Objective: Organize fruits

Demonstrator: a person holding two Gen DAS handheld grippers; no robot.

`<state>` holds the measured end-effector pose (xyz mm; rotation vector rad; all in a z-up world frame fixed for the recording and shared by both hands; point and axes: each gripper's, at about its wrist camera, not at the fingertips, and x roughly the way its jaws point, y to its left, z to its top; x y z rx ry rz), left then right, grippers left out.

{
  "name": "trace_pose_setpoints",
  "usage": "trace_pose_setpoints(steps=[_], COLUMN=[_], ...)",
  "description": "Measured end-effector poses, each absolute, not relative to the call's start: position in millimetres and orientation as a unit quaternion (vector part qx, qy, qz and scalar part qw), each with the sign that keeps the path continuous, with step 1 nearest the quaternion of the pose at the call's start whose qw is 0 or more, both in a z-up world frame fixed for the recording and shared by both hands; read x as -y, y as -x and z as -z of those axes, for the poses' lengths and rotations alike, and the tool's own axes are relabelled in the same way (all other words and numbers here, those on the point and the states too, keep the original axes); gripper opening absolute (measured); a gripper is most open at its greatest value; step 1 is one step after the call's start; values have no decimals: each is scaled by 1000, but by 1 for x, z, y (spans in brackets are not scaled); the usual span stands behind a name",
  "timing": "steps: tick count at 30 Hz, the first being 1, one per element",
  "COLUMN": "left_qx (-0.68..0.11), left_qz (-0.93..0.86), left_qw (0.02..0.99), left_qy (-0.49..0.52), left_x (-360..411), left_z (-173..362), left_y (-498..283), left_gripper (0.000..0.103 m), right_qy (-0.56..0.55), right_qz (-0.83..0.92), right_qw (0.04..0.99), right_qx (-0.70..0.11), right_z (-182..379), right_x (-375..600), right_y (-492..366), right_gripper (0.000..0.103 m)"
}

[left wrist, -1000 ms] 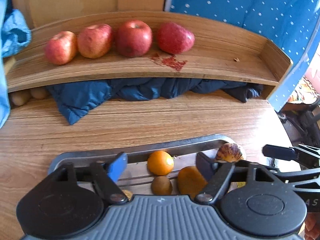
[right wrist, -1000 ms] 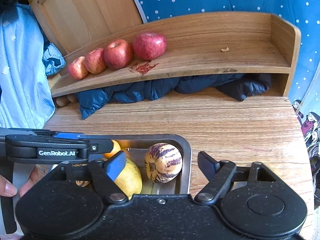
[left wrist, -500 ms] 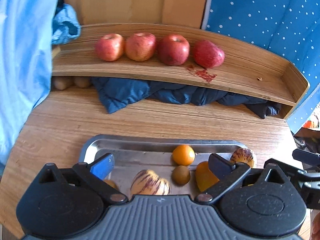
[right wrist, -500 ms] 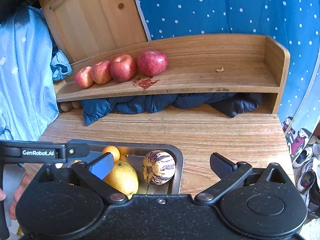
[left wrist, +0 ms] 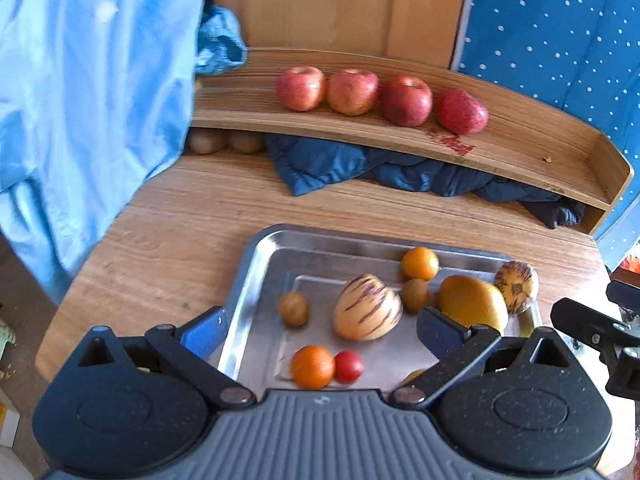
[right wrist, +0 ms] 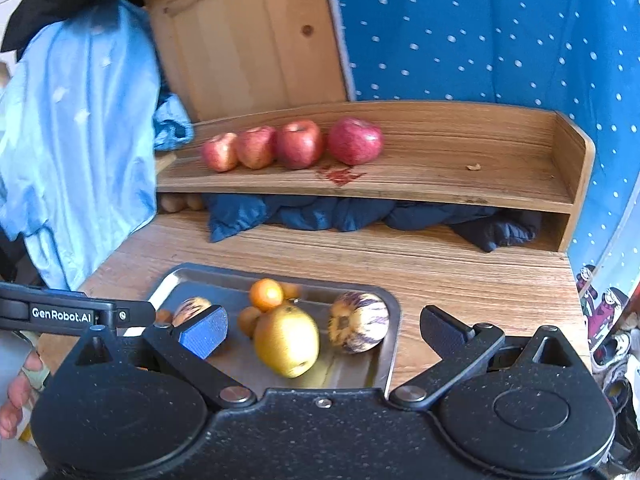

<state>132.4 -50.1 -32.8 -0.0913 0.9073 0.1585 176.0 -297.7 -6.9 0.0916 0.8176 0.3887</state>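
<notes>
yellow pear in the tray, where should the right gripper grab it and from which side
Probably across the widest part of the yellow pear, coming down from above. It lies on the tray with a striped melon close on its right and small oranges behind, so the top is the clearest approach. The right gripper is open and nearly lined up over it.

The navy jacket (right wrist: 360,216) lies half hidden under the shelf (right wrist: 440,184); beside it, two brown fruits (left wrist: 224,141) too shadowed to name; tray (left wrist: 256,280) fruit motion-blurred.
</notes>
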Motion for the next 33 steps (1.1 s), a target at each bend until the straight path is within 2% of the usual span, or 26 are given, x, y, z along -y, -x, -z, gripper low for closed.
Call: trace_pose_setpoints(steps=[15,33], left_qx=[-416,-384], left_qz=[-47,19], left_qw=[905,922], left_qy=[82,49], left_x=[2,-22], left_z=[25,31], left_y=[-79,-20], left_gripper=[102,102], right_qy=[-30,-16], right_qz=[-174,-112], right_qw=[907,927], right_qx=[-382,-357], right_z=[-12,-19], right_x=[262,228], right_y=[-127,-41], right_gripper=[102,102])
